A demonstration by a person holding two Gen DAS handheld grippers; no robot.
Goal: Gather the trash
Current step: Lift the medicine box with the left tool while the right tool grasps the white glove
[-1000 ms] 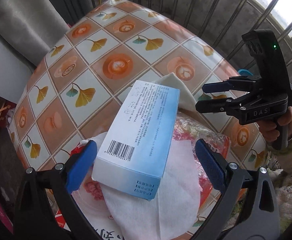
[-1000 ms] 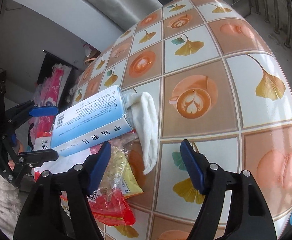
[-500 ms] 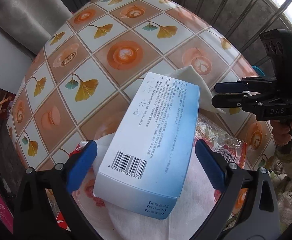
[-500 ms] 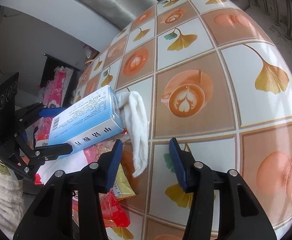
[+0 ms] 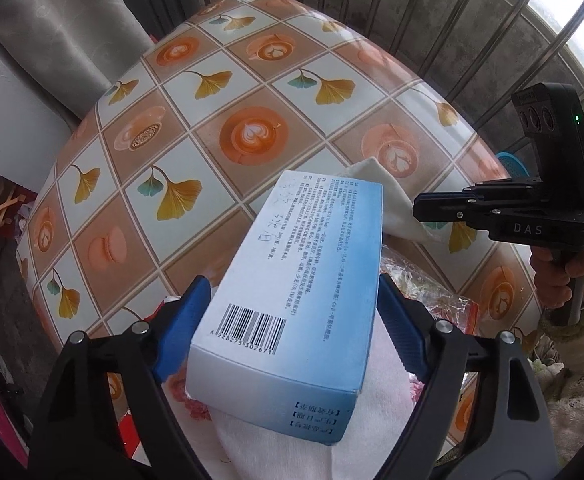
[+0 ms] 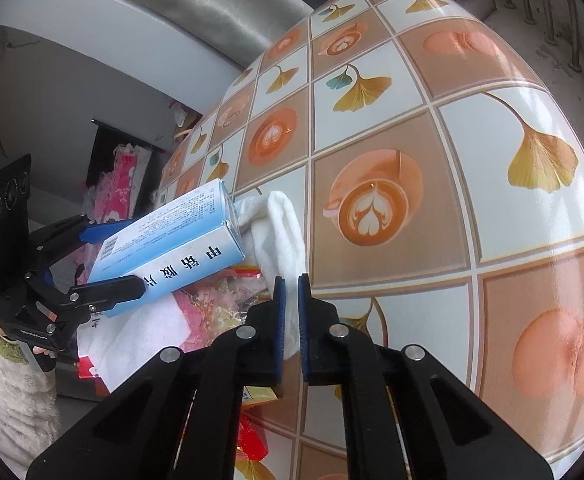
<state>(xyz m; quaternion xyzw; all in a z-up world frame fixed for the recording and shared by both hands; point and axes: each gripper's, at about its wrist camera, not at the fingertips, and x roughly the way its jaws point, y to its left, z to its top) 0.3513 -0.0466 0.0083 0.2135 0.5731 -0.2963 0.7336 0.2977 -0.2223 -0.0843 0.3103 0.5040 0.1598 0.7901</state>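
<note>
A: Closer now than a second ago: the left gripper (image 5: 292,320) has come right down around the box (image 5: 292,300), and its jaws have just been closing in on it.

B: Are they gripping it?

A: The right pad touches the box's edge; at the left pad I cannot tell whether a sliver of gap remains. The jaws stand wide, either side of the barcode end.

B: And the right gripper (image 6: 289,284)?

A: It was spread wide a second ago; its jaws have just been closing, and now they are pressed together on the white cloth (image 6: 283,232), pinching its hanging end.

B: Where does the cloth lie?

A: On the desk (image 6: 412,140), just beside the far end of the box, at about 12 o'clock from the right gripper in its own view. In the left view it peeks out at 2 o'clock from the box.

B: What is under the box?

A: A white tissue (image 5: 372,400) and crinkly wrappers (image 6: 219,300), red and clear, at the desk's near edge. The box rests tilted on that heap.

B: Anyone visible?

A: A hand (image 5: 564,276) in a fuzzy sleeve holds the right gripper's handle.
</note>
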